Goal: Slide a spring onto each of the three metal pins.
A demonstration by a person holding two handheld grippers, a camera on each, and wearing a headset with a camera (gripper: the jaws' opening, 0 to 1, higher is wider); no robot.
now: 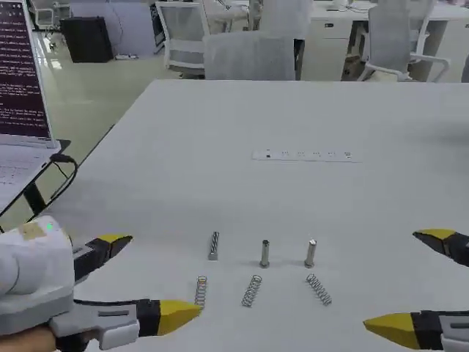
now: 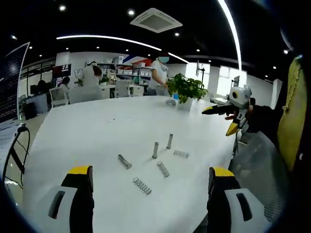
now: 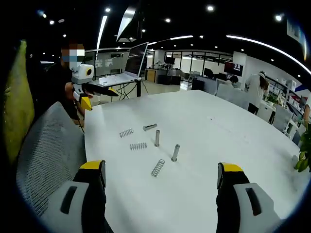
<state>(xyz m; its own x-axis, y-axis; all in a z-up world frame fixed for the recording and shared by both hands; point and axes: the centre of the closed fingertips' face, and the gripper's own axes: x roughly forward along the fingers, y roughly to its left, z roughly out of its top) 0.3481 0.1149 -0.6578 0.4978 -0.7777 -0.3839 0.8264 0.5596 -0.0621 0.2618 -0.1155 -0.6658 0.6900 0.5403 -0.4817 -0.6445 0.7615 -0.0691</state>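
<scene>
Both tools are spread wide and hold nothing. The left tool (image 1: 146, 277) hovers just beside one end of the parts, and the right tool (image 1: 410, 282) is well apart at the other end.

On the table (image 1: 308, 117) between them, three springs lie flat in the nearer row. The first spring (image 1: 201, 290) is just ahead of the left tool's tips, the middle spring (image 1: 252, 290) is beside it, and the third spring (image 1: 318, 288) is toward the right tool. Just beyond them are the pins. The middle pin (image 1: 264, 253) and the third pin (image 1: 311, 253) stand upright. The first pin (image 1: 213, 246) lies on its side, as the left gripper view shows plainly. No spring is on a pin yet.

The step in hand looks like the first pick-up. I would have each tool take the spring nearest it, so the arms never cross. Pinch the spring across its coils near one end, and only lightly, since a hard squeeze may crush it or flick it away. Leave the other end open, bring it over the pin's top, line it up with the pin and lower it straight. The pins stand loose and would likely topple, so the free tool should steady the base. The fallen pin probably needs standing up first.
</scene>
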